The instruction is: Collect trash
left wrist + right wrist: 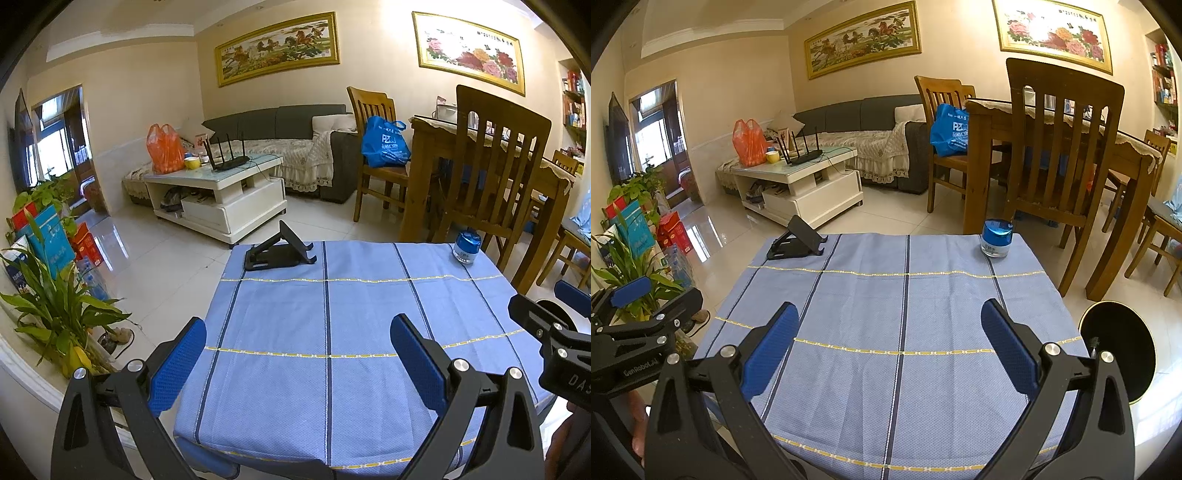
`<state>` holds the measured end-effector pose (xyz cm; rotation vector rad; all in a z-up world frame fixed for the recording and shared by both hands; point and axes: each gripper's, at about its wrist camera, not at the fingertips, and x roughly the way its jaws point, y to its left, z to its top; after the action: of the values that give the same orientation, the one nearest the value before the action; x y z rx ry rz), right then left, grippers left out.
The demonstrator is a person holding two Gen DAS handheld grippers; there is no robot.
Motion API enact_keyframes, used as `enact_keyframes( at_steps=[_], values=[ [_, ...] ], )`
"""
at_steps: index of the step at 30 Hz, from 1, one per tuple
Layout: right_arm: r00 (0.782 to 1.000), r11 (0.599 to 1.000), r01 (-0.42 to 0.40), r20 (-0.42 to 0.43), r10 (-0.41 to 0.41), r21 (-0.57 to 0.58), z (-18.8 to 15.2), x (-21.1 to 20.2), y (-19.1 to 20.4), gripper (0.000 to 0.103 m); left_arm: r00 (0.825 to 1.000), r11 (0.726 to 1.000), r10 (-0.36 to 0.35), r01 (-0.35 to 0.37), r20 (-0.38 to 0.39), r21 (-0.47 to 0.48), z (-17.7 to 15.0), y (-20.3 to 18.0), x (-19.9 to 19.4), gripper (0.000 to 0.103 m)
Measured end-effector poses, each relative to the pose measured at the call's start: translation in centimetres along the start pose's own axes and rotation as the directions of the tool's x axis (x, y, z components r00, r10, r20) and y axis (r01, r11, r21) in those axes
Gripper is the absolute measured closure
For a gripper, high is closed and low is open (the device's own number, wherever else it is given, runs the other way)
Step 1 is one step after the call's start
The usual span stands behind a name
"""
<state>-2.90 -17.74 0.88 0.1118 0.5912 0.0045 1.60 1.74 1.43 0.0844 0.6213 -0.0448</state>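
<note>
A small table with a blue striped cloth (332,314) (886,295) is in front of me. A black round trash bin (1117,349) stands on the floor at the table's right side. A blue-lidded jar (467,247) (996,238) sits at the far right corner and a black folding phone stand (279,251) (798,240) at the far left corner. My left gripper (299,354) is open and empty over the near edge. My right gripper (890,350) is open and empty beside it. No loose trash shows on the cloth.
Wooden chairs (1063,147) and a dining table (480,155) stand beyond the far right. A white coffee table (221,188) with an orange bag (164,147) and a sofa (295,147) lie further back. Potted plants (55,295) line the left.
</note>
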Motion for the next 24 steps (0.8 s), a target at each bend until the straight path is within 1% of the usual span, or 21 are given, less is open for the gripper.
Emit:
enact_keyframes(
  at_steps=[13, 24],
  values=[
    [1.0, 1.0, -0.006, -0.004, 0.006, 0.001, -0.13, 0.01, 0.17, 0.005, 1.0, 1.0, 0.011, -0.011, 0.008, 0.0, 0.21, -0.03, 0.08, 0.007],
    [1.0, 1.0, -0.008, -0.006, 0.008, -0.001, -0.4, -0.08, 0.48, 0.005, 1.0, 1.0, -0.01, 0.01, -0.008, 0.0, -0.05, -0.14, 0.22, 0.007]
  ],
)
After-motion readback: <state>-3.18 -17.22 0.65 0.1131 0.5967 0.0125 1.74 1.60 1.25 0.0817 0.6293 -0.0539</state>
